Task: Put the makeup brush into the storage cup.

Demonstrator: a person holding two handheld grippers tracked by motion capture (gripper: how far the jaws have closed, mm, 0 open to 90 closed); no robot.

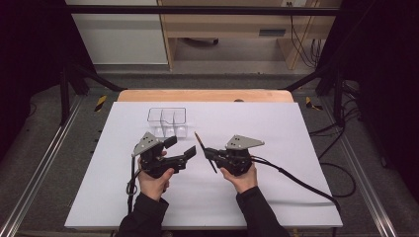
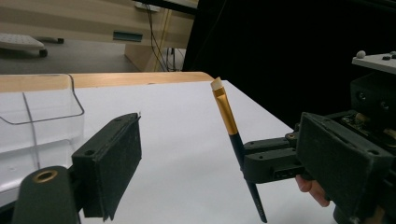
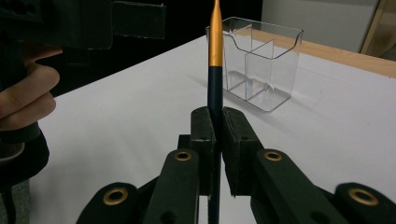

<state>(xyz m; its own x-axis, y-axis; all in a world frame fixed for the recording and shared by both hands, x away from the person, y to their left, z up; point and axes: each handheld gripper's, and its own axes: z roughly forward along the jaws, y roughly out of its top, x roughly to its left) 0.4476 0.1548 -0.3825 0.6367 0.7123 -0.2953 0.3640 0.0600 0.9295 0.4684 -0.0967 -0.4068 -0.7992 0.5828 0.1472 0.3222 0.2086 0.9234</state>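
1. High view: right gripper [image 1: 211, 154] clamped on the dark handle of a paintbrush [image 1: 204, 151], near the middle of the white table [image 1: 296, 148], brush slanting with its gold ferrule toward the far side. Left gripper [image 1: 180, 148] just to the left, jaws apart, nothing between them. Clear divided organizer [image 1: 168, 122] farther off, beyond the left gripper. Best kept steady with the right while bringing the left in.

2. Left gripper view: own jaws wide, brush [image 2: 232, 135] standing between them but touching neither pad; right gripper [image 2: 275, 161] pinching the handle low down. Free stretch above that pinch, around the ferrule, probably the spot to aim for; approach squarely, so the pads meet the shaft flat.

3. Right gripper view: jaws together on the handle, brush [image 3: 215, 70] rising straight, organizer [image 3: 257, 60] behind to the right, compartments empty. Grip to be loosened only once the other pads press firmly; otherwise likely to tip or drop.
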